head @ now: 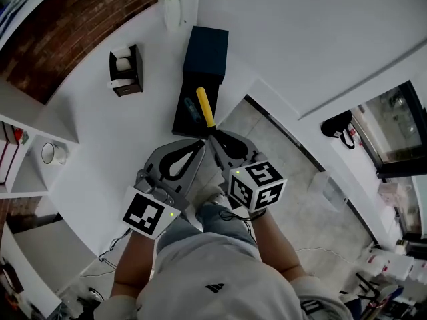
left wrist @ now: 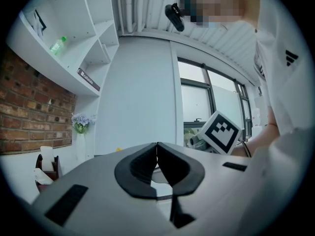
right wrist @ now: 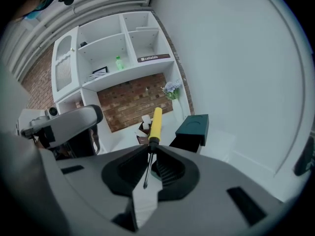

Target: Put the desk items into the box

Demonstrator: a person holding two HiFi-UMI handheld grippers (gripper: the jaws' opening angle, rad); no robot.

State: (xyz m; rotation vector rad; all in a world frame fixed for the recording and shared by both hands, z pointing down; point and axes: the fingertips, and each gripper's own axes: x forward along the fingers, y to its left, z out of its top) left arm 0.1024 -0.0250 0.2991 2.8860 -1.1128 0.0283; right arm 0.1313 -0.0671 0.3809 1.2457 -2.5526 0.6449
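- Two tools are held side by side over the near edge of the white tabletop (head: 100, 139), with their tips close together.
- The right tool (head: 212, 135) is clamped on a screwdriver (head: 205, 107); in the right gripper view the thin metal shaft is pinched between the jaws at their tips (right wrist: 149, 149).
- The screwdriver's yellow handle (right wrist: 156, 123) is pointed away from the person, and in the head view it is seen over the open lower part of the box (head: 206, 53).
- The left tool (head: 200, 143) is closed, its jaws drawn together with nothing between them (left wrist: 157, 146).
- The box is dark and lies just beyond the tool tips, with its lid at the far end (right wrist: 193, 127).
- A small blue item is seen inside the box, left of the handle; what it is cannot be told.
- A dark holder (head: 125, 69) with white rolls is placed to the left of the box, well apart from it.
- A white vase (head: 173, 5) of flowers is set at the far edge, just beyond the box.
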